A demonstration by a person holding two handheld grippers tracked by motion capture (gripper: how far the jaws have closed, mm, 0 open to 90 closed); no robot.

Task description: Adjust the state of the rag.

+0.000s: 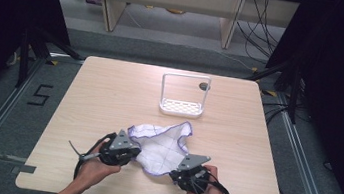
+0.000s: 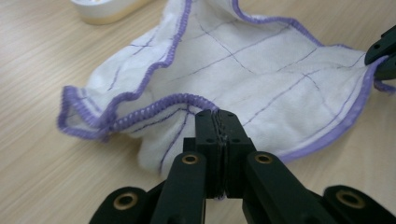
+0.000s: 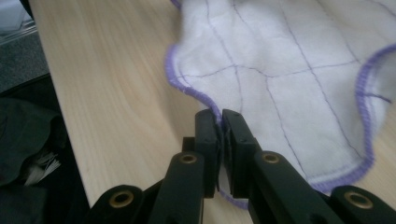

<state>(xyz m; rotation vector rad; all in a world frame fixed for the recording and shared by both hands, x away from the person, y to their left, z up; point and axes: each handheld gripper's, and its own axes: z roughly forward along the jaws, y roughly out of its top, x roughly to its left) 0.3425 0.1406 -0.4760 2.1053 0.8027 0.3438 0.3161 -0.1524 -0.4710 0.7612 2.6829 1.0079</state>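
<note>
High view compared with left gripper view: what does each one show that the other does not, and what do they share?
High view: both hands, the whole table, the complete white rack and the floor.

Left gripper view: the left tool pinching the cloth's purple hem, stitch by stitch.

Both: the white cloth lying on the wood, and part of the right tool.

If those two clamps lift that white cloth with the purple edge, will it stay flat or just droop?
The cloth already lies rumpled and wavy, so it will probably sag between the left gripper and right gripper. It looks thin, likely light. Both pinch only its hem, so it might slip.
</note>
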